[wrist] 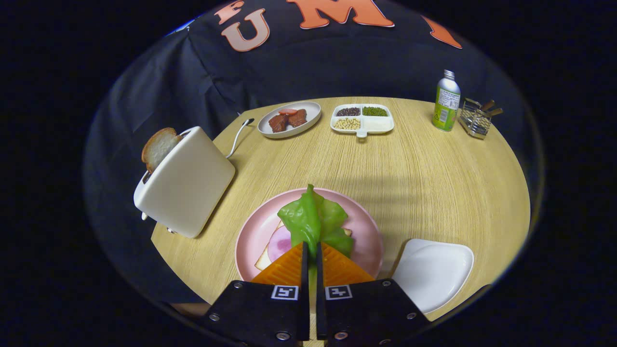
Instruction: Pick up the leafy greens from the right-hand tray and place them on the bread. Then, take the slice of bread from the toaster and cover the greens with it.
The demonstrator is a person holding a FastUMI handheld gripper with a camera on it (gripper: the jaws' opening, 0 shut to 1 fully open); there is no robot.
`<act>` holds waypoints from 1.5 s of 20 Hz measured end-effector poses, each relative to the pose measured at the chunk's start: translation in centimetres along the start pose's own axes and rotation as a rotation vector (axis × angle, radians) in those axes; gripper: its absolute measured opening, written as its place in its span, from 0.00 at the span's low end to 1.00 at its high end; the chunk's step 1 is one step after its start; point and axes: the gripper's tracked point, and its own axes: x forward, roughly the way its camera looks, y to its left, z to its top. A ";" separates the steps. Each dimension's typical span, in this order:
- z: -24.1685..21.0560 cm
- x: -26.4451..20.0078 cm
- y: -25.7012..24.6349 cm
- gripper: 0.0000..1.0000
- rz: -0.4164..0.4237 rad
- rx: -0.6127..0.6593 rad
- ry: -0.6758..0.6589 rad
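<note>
The jaws stand almost closed, with only a thin slit between them, and the gripper (312,248) has the lower end of the leafy greens (313,221) pinched in that slit; both fingers press on the leaf.

In the gripper view the greens stand up from the fingertips and hang over the pink plate (367,222). On that plate, under the leaf, lies a slice of bread (264,260) with a round of pink ham (279,243) on it. Whether the leaf already touches the ham or is held just above it cannot be told. Just beside the plate, to the right of the fingers, is the white tray (434,272), now bare. To the left, well beyond the fingers, the white toaster (185,180) stands tilted in the view, with the second slice of bread (158,147) poking from its slot. At the far side of the wooden table (424,178) are a grey plate of meat (289,119), a divided dish of beans (362,118), a green bottle (446,101) and a wire caddy (477,118).

The step in hand looks like the first one, near its end: the greens are over the bread and need only be set down. The next move calls for lowering the leaf flat onto the ham, parting the fingers, then swinging left to the toaster slice.
</note>
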 end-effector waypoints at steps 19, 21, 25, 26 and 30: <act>7.6 -2.7 5.1 0.62 0.046 -0.106 -0.083; 9.1 -3.7 6.7 0.69 0.070 -0.118 -0.103; 11.3 -5.2 11.1 0.77 0.138 -0.124 -0.102; 11.6 -5.2 12.3 0.78 0.154 -0.122 -0.094; 13.7 -5.8 16.5 0.81 0.205 -0.139 -0.084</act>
